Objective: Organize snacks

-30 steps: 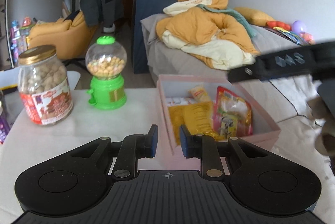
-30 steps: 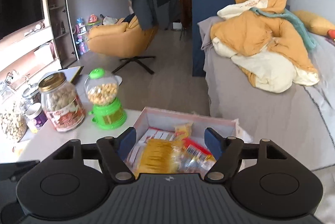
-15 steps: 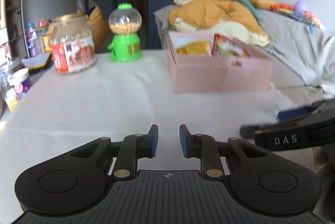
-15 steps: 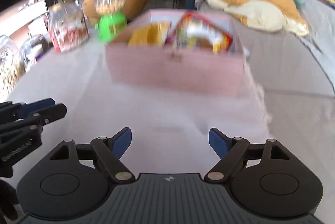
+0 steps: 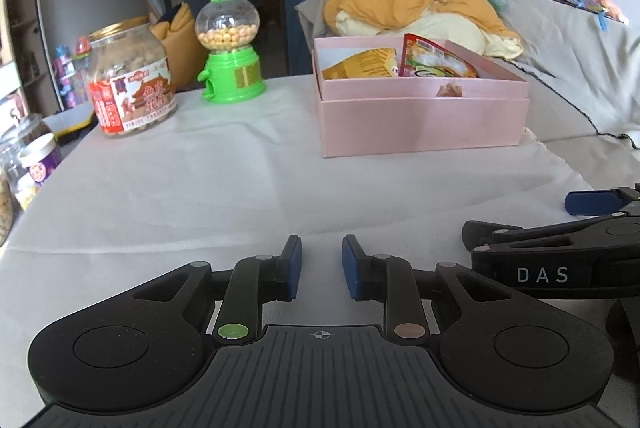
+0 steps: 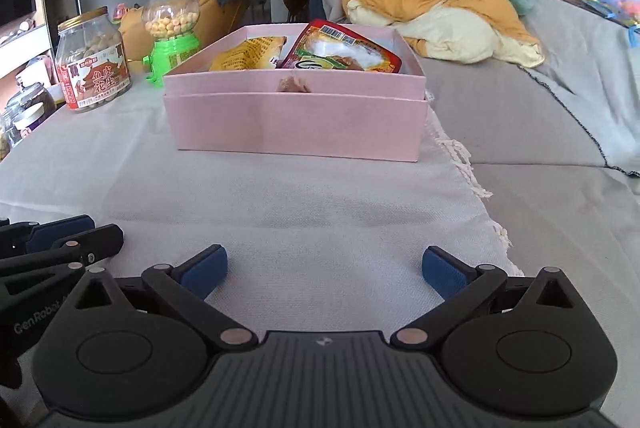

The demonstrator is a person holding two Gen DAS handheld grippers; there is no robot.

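Two packets at least are already in the pink box (image 6: 294,126), and that is the work done as far as I can see. Ahead of the right gripper (image 6: 324,270), whose fingers have just been opening and now stand spread wide with only bare cloth between them, the box sits on the white-clothed surface (image 6: 280,204). Inside it, a yellow snack packet (image 6: 250,58) leans on the side of the left finger, and a red packet (image 6: 346,50) with a barcode tilts on the right-finger side; deeper contents are hidden by the front wall. The left gripper (image 5: 321,266) rests low, fingers nearly together with a narrow gap, gripping nothing. Beyond its left finger and well apart from the box stand a gold-lidded jar of peanuts (image 5: 130,76) and a green gumball dispenser (image 5: 230,48) holding yellow balls. Smaller jars (image 5: 34,164) crowd that far edge. My read: no loose packets remain on the cloth, so sorting looks nearly finished.
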